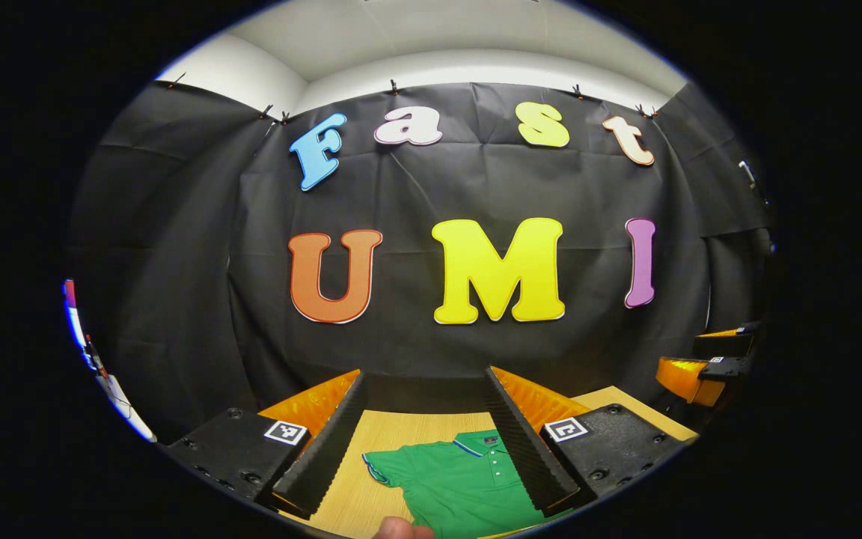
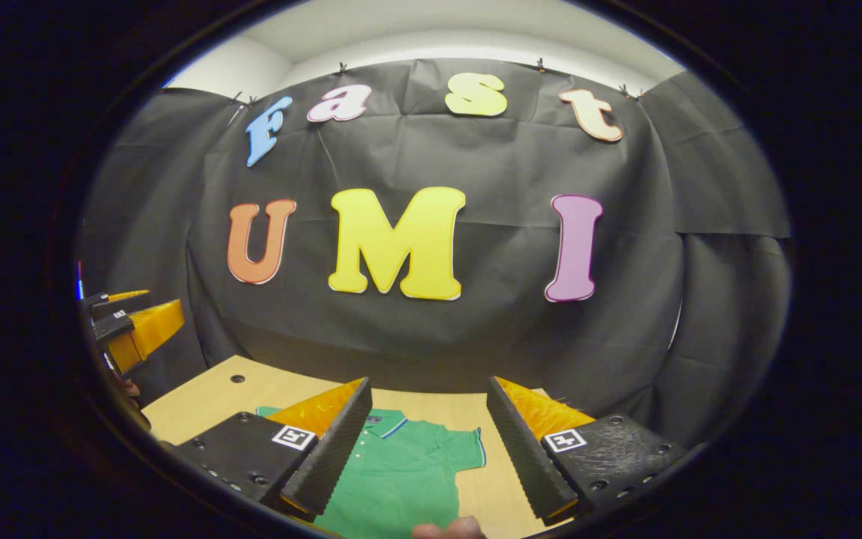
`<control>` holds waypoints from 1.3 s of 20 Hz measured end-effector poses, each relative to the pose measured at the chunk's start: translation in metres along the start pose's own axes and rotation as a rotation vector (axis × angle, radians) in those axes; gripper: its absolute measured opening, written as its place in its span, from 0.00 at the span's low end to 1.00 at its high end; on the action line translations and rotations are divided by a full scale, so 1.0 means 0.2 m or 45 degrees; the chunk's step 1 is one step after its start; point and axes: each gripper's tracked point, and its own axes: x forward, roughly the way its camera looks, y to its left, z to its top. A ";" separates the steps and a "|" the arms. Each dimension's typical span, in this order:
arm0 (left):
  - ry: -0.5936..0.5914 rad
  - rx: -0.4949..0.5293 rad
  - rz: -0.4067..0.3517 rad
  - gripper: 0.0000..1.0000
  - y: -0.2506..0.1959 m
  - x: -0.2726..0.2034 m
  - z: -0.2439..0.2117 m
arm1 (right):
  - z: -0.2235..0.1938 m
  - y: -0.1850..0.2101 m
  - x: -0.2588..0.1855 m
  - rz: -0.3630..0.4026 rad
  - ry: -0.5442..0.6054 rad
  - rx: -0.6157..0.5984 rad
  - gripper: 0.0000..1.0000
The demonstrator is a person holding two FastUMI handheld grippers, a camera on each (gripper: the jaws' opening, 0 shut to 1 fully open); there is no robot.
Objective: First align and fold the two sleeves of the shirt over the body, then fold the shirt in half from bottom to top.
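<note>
On the bench (image 1: 393, 438) I see the green shirt (image 1: 461, 486) lying flat with both sleeves (image 2: 468, 449) still spread, no fold begun, while my left tool (image 1: 427, 449) and right tool (image 2: 427, 457) hover above it, wide open and empty.

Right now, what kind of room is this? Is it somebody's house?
Probably not a house: it looks like a recording booth. Black cloth hangs clipped along the walls, and a green polo shirt lies flat on a bare wooden table, both open grippers above it.
</note>
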 end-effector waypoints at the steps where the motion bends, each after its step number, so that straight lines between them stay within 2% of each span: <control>1: -0.001 0.003 -0.001 0.99 -0.01 0.00 0.00 | -0.03 -0.02 0.02 -0.001 0.018 0.008 0.97; 6: 0.009 0.010 0.016 0.99 -0.04 0.01 -0.01 | -0.22 -0.17 0.19 -0.014 0.145 0.034 0.95; 7: 0.011 0.013 0.022 0.99 -0.04 0.02 -0.02 | -0.28 -0.20 0.24 -0.018 0.179 0.033 0.97; 16: 0.036 0.029 0.119 0.99 -0.08 0.05 -0.05 | -0.78 -0.48 0.70 0.013 0.463 0.027 0.96; 26: 0.103 0.063 0.228 0.99 -0.05 0.06 -0.11 | -1.38 -0.57 1.19 0.041 0.680 -0.035 0.98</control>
